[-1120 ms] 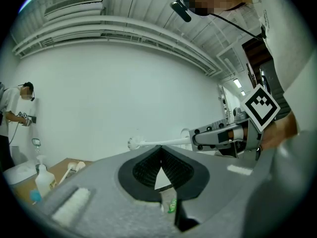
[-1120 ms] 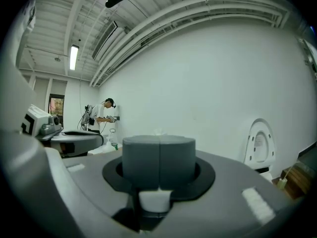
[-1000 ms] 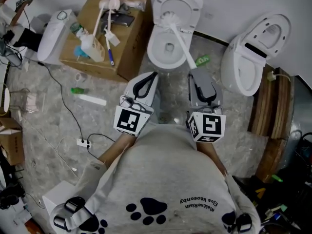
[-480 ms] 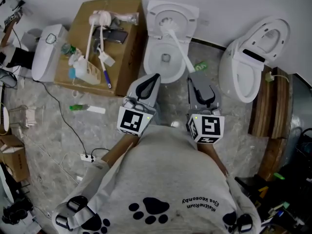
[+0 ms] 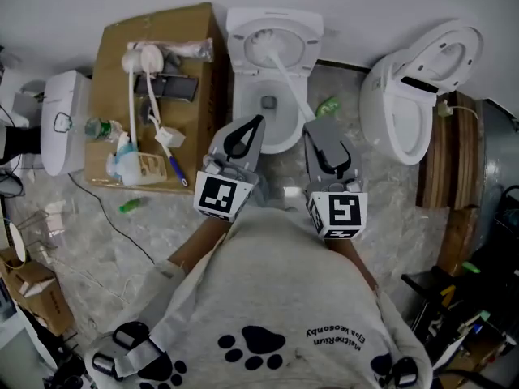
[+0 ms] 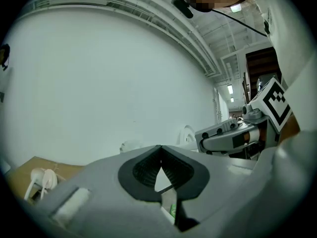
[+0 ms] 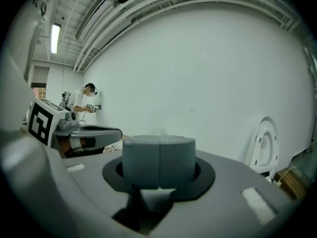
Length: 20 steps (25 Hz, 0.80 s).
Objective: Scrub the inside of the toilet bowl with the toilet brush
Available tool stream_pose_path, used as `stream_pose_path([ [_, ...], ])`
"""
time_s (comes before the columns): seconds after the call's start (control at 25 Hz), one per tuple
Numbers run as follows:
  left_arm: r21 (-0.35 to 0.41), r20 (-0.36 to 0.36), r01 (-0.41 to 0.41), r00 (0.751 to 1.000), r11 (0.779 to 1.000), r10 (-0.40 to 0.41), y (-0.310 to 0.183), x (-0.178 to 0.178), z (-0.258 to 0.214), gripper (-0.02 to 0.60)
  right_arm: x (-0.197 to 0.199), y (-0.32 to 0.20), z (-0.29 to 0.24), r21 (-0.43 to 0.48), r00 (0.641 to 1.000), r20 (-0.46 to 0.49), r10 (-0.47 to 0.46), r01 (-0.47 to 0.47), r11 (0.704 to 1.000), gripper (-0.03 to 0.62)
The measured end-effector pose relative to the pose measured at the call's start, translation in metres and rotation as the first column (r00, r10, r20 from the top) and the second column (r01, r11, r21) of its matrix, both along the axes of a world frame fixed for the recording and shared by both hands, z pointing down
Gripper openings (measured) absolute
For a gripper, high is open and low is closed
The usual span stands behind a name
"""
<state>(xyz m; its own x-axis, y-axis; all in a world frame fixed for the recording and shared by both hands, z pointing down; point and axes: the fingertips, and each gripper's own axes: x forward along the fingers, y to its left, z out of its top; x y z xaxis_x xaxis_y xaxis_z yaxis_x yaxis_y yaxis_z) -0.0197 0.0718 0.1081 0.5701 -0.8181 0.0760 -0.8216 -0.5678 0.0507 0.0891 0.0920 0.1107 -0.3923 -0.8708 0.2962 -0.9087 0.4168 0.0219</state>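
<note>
R gripper [image 5: 317, 130]: shut on the long white plastic toilet brush [image 5: 292, 83], gripping the near end of the handle. In the R gripper view the two grey fingers [image 7: 141, 162] sit pressed flat together, w/ a bit of white handle showing just under them.
L gripper [image 5: 252, 128]: empty. The black ribbed fingers [image 6: 143, 170] meet at the tips w/ only a small teardrop gap behind them, nothing in it. It hovers just beside the R gripper, over the near rim of the bowl.
Brush: handle runs straight from the R fingers up and left across the bowl. The bristle head is inside, at the far-left end nr the wall. Can't tell if the bristles touch the porcelain.
Bowl: white ceramic toilet bowl [image 5: 241, 96] w/ no seat, open top, dark drain hole nr the middle. It stands against the wall, directly ahead of both grippers.
Left of bowl: brown cardboard box [image 5: 174, 39], touching or just beside it, w/ spare white brushes [image 5: 134, 59] and clutter on top.
Right of bowl: second white toilet [image 5: 405, 96], tilted, well apart. A small green bottle [image 5: 328, 104] lies on the floor between the two toilets.
Far left: white ceramic tank [image 5: 61, 120] on the floor.
</note>
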Motion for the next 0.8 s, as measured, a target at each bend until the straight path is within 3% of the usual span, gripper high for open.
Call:
stream_pose_path([
  [0.24, -0.029, -0.003, -0.068, 0.998, 0.997, 0.068, -0.044, -0.005, 0.014, -0.002, -0.008, -0.036, 0.014, -0.03, 0.998, -0.026, 0.059, -0.059, 0.998, 0.153],
  [0.4, -0.051, -0.008, -0.072, 0.997, 0.996, 0.071, -0.063, -0.012, 0.028, -0.002, -0.012, -0.053, 0.026, -0.066, 0.997, -0.039, 0.065, -0.068, 0.996, 0.153],
  [0.56, -0.092, -0.039, -0.073, 0.997, 0.993, 0.069, -0.071, -0.015, 0.038, -0.002, -0.013, -0.063, 0.037, -0.093, 0.996, -0.066, 0.061, -0.067, 0.993, 0.153],
  [0.8, -0.135, -0.022, -0.079, 0.997, 0.988, 0.077, -0.068, -0.015, 0.056, -0.002, -0.011, -0.065, 0.051, -0.132, 0.995, -0.083, 0.05, -0.061, 0.989, 0.153],
])
